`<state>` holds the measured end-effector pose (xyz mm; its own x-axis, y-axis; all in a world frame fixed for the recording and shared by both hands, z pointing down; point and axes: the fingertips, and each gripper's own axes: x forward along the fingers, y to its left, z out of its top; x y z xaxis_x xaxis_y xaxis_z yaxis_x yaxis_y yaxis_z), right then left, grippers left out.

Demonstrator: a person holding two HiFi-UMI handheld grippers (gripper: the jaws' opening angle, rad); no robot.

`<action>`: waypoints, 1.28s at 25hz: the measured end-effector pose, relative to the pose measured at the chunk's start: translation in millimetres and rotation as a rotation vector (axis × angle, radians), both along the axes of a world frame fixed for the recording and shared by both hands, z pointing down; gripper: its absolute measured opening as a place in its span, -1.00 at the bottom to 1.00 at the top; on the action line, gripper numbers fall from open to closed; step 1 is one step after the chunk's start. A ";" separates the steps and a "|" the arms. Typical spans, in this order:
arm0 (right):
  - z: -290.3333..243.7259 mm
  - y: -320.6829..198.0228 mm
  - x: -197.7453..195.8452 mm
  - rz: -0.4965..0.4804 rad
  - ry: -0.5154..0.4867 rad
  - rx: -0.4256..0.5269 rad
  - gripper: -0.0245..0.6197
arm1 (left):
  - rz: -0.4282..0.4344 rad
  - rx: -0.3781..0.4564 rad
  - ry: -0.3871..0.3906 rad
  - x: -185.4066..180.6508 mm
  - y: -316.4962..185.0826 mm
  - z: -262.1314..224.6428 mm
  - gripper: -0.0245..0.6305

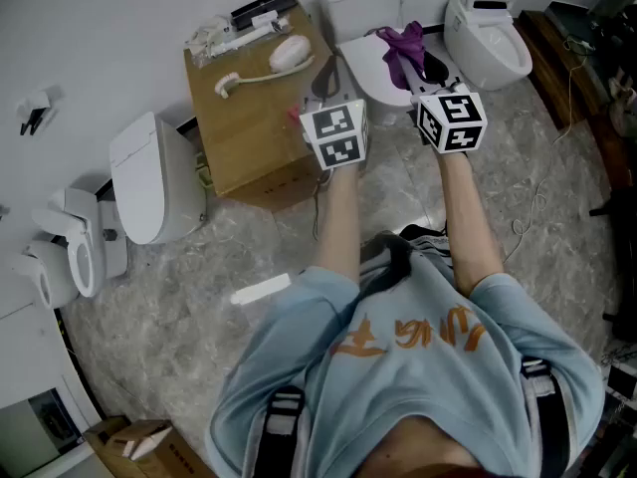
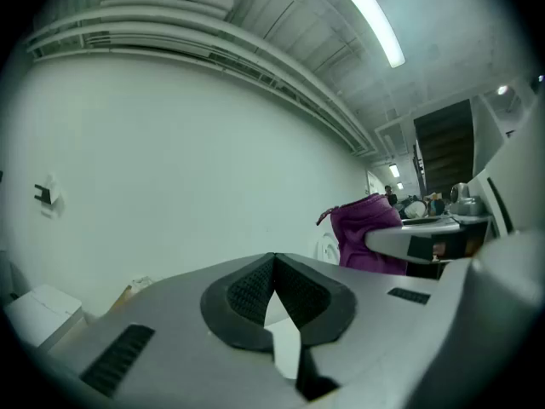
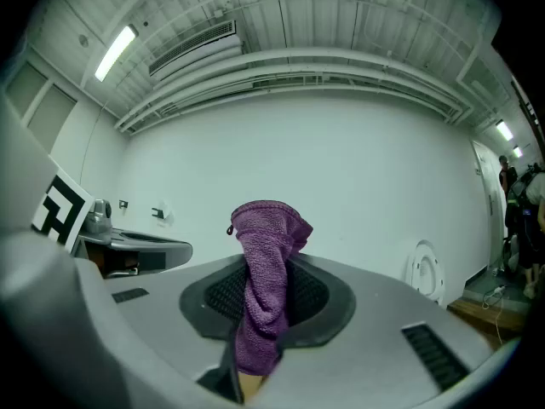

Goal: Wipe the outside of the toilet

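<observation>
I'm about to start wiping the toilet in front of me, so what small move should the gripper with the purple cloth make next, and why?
Probably tip the right gripper down and forward until the purple cloth meets the toilet. That gripper is shut on the cloth, which stands free against the wall, touching nothing. The left gripper is shut and empty.

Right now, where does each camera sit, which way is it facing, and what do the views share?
Head view: on the person's head, looking steeply down at a white toilet; both forearms, the shirt, the left gripper and the right gripper show.
Left gripper view: rides the left gripper, facing a white wall and ceiling along its own shut, empty jaws.
Right gripper view: rides the right gripper, facing the wall along jaws shut on a purple cloth.
Shared: the cloth shows in all three views.
</observation>
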<state>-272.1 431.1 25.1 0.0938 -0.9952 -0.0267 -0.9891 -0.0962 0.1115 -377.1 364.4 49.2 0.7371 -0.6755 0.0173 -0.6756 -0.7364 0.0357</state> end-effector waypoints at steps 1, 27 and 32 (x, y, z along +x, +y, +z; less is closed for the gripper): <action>0.5 -0.9 -2.0 -0.004 0.005 -0.001 -0.63 | -0.001 0.002 0.001 -0.6 -0.9 0.2 -0.85; 0.2 -49.3 99.8 0.030 -0.115 0.093 -0.62 | -0.104 0.036 -0.049 34.7 -83.2 -2.8 -0.85; 18.1 -111.7 150.1 -0.031 -0.119 0.048 -0.62 | -0.151 0.060 -0.081 85.2 -135.5 3.6 -0.85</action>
<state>-122.0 319.4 43.2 0.0687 -0.9955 -0.0652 -0.9976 -0.0681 -0.0111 -291.9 228.9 52.7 0.6253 -0.7799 0.0291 -0.7774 -0.6257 -0.0645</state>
